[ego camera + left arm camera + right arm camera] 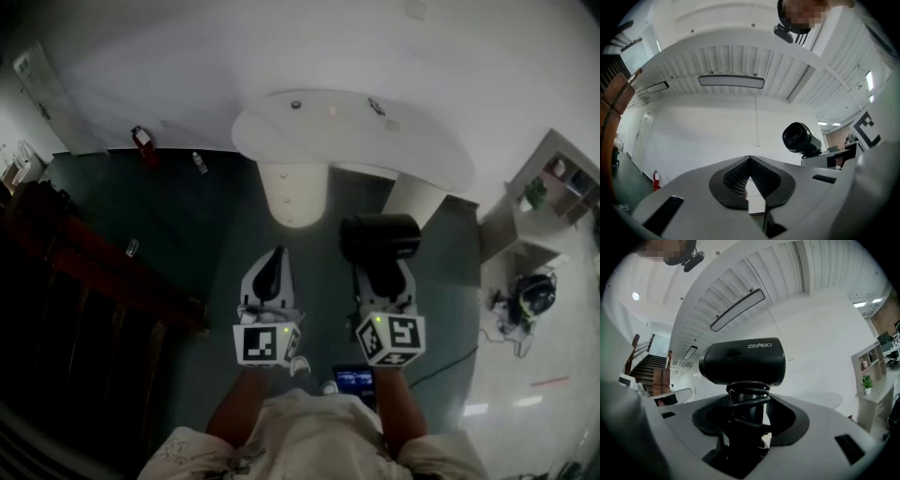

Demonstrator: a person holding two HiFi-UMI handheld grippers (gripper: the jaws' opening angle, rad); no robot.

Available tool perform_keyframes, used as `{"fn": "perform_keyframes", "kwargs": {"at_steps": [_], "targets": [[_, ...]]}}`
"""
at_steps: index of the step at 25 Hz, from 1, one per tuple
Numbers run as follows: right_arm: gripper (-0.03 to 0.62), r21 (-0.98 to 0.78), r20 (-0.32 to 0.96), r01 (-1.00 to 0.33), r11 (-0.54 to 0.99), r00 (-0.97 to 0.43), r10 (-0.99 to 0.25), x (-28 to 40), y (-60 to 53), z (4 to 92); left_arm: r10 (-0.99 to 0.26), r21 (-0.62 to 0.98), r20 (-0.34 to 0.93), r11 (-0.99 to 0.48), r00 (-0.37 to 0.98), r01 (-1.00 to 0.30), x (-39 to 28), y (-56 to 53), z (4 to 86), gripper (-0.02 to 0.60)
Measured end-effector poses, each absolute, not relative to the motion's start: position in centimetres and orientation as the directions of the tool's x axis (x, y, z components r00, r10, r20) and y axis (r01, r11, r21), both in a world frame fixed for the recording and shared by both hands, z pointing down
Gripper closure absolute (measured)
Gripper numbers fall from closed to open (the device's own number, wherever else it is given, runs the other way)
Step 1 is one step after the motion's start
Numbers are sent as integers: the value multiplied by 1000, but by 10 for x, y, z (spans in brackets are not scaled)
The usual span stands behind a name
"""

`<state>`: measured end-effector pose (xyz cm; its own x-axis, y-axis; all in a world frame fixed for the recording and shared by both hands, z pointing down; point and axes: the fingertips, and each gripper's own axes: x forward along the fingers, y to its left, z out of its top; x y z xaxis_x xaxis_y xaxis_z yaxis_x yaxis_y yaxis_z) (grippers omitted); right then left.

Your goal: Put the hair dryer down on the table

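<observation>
A black hair dryer (378, 237) stands upright in my right gripper (380, 274), whose jaws are shut on its handle. In the right gripper view the dryer's barrel (743, 362) lies crosswise above the jaws, with its cord coiled round the handle (746, 399). My left gripper (270, 279) hangs beside it, shut, its black pads meeting at the tip (750, 161) with nothing between them. The left gripper view shows the hair dryer (801, 138) off to the right. Ahead of both grippers, beyond their tips, stands the white oval table (412, 150).
The table stands on two pale pedestal legs (294, 192), and small items (377, 106) lie on its top. A dark wooden stair rail (84, 272) runs along the left. A red fire extinguisher (142, 139) stands by the wall. A shelf unit (553, 187) and cables (525, 300) are at the right.
</observation>
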<state>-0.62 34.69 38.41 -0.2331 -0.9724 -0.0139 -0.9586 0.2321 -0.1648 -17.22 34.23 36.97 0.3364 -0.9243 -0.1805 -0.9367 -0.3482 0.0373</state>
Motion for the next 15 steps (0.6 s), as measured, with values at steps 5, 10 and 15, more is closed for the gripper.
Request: {"fn": "perform_keyframes", "kwargs": {"at_steps": [5, 10, 15], "targets": [[362, -190, -10, -957, 220, -222, -975, -7, 334, 385, -921, 45, -179, -360, 347, -932, -175, 330, 370, 584], [362, -177, -8, -964, 197, -198, -980, -10, 326, 385, -913, 43, -180, -378, 365, -925, -182, 315, 369, 584], [362, -184, 1, -970, 161, -164, -986, -5, 315, 392, -907, 46, -177, -397, 383, -917, -184, 299, 372, 584]]}}
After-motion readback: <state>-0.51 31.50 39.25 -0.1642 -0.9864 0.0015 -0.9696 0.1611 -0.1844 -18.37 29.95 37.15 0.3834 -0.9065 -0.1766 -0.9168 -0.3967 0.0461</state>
